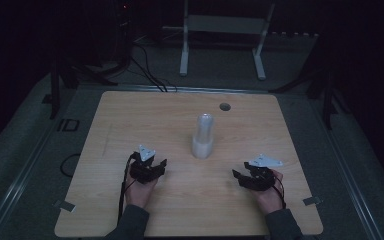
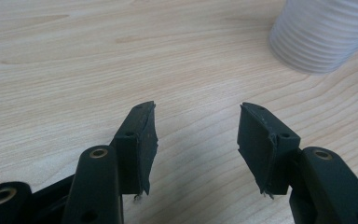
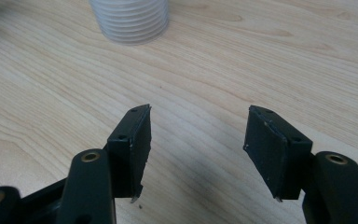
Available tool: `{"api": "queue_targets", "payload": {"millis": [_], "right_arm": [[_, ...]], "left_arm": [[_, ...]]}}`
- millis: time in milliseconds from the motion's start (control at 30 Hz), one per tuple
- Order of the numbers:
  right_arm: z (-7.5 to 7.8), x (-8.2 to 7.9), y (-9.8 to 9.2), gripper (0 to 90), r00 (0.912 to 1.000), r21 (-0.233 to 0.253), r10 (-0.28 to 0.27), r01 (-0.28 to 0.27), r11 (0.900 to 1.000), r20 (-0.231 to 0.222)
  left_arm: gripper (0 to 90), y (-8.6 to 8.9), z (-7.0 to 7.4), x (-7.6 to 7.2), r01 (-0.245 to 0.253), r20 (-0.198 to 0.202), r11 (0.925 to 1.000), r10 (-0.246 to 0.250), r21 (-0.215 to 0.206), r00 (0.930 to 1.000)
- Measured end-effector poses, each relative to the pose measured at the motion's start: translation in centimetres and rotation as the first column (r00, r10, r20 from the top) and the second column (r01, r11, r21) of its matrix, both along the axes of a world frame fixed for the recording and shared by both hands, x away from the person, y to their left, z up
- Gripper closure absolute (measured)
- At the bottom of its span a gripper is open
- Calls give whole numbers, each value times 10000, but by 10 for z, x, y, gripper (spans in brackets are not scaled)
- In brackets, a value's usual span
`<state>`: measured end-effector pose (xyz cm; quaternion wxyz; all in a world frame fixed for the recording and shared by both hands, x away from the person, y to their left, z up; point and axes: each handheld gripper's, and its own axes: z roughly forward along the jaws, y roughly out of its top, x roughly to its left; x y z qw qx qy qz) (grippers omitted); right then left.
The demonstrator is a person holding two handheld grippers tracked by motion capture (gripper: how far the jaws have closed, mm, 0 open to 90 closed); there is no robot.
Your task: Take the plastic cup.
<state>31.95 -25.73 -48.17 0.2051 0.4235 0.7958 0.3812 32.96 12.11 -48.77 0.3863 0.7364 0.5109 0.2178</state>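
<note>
The stack of white plastic cups [image 1: 203,136] stands upright mid-table [image 1: 130,120], ahead of and between my two hands, touching neither. My left hand-held gripper [image 1: 155,164] and my right hand-held gripper [image 1: 240,176] both rest low with jaws spread wide, holding nothing. I judge the stack light, thin-walled and easily crushed (ribbed rims, probably slick), so I'd steady the base gently with one and pinch the top cup's rim with the other.

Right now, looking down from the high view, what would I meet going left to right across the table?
Left gripper → stack of white cups → right gripper, all on the wooden table.
</note>
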Motion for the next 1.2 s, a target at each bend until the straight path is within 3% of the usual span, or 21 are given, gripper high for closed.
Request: {"api": "queue_targets", "payload": {"millis": [200,600,833,1200], "right_arm": [[0,-1,0,403,10000,-38,10,-10,10000,3],[5,-1,2,400,9999,84,165,-165,9998,-15],[17,0,2,392,9988,401,475,-481,9980,150],[42,7,11,380,9953,420,728,-756,9963,632]], "left_arm": [[468,-2,3,-2,160,56,9996,-158,-247,9999],[447,-15,13,-5,806,431,9967,-809,76,9958],[435,-21,21,-1,1483,560,9886,-1467,-261,9876],[407,-32,29,7,2052,844,9785,-2027,-223,9756]]}}
